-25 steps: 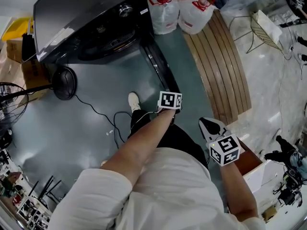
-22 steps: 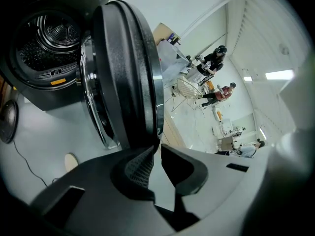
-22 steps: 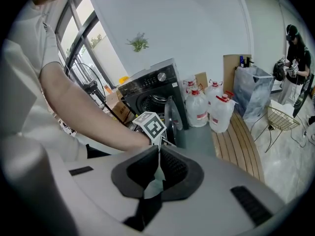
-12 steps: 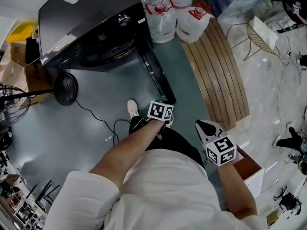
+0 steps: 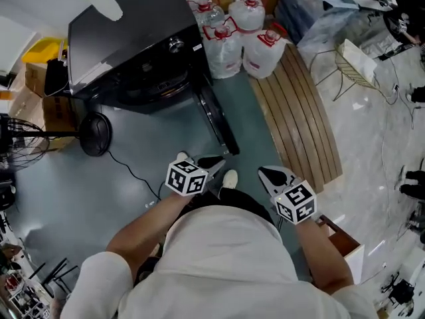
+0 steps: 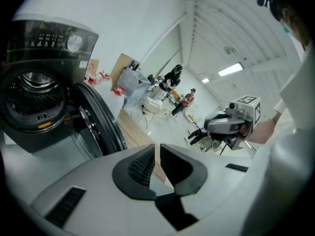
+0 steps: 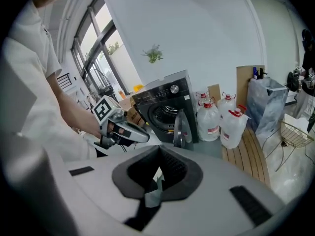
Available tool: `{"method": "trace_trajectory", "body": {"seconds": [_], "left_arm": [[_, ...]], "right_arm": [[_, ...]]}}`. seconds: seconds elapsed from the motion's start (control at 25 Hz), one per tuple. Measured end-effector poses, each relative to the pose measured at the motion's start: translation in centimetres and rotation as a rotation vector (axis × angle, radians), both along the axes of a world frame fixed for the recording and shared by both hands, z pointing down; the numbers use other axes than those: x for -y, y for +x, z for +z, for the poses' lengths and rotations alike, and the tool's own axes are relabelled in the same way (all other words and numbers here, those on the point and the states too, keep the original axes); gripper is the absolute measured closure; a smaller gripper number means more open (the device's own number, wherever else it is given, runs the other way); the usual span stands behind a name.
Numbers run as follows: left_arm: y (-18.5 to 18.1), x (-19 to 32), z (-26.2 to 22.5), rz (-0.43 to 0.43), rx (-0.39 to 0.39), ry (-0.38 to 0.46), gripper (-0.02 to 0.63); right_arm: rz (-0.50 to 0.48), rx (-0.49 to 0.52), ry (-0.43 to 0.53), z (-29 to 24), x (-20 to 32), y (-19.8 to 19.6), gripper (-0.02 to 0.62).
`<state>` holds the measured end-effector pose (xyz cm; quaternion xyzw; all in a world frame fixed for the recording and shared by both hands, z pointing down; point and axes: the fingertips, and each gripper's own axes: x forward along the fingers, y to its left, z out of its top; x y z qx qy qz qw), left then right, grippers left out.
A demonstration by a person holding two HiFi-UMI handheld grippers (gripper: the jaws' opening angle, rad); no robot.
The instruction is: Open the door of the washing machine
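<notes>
The black front-loading washing machine (image 5: pixel 133 38) stands at the upper left, and its round door (image 5: pixel 216 121) is swung out wide towards me, edge-on. In the left gripper view the drum mouth (image 6: pixel 34 95) is uncovered beside the door (image 6: pixel 98 127). My left gripper (image 5: pixel 216 163) hovers short of the door's free edge, apart from it. Its jaws are closing with a narrow gap and nothing between them (image 6: pixel 157 149). My right gripper (image 5: pixel 269 173) hangs to the right, shut and empty (image 7: pixel 158 149).
Three big water jugs (image 5: pixel 242 42) stand right of the machine, beside a slatted wooden bench (image 5: pixel 299 111). A floor fan's base (image 5: pixel 96 133) and its cable lie on the grey floor to the left. Cardboard boxes (image 5: pixel 43 78) and a wire basket (image 5: pixel 352 62) sit at the sides.
My left gripper has come away from the door's edge, back towards my body and upward. The door stays swung open. The right gripper has barely shifted.
</notes>
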<state>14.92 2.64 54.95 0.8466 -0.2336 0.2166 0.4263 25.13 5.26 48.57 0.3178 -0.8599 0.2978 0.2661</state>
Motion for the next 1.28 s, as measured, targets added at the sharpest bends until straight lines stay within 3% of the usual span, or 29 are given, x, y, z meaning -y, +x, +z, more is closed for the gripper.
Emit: {"method": "trace_trajectory", "body": {"seconds": [0.28, 0.64, 1.28], "left_arm": [[-2.6, -1.7, -8.7, 0.001, -0.021, 0.186, 0.582], [-4.1, -5.9, -14.4, -0.014, -0.062, 0.301, 0.588], [-5.7, -6.7, -15.1, -0.113, -0.076, 0.316, 0.588]], "right_arm": [[-0.077, 0.05, 0.067, -2.8, -0.3, -1.9, 0.586], [-0.152, 0.093, 0.13, -5.8, -2.3, -4.5, 0.588], [-0.213, 0.097, 0.169, -7.0, -3.7, -6.3, 0.588]]}}
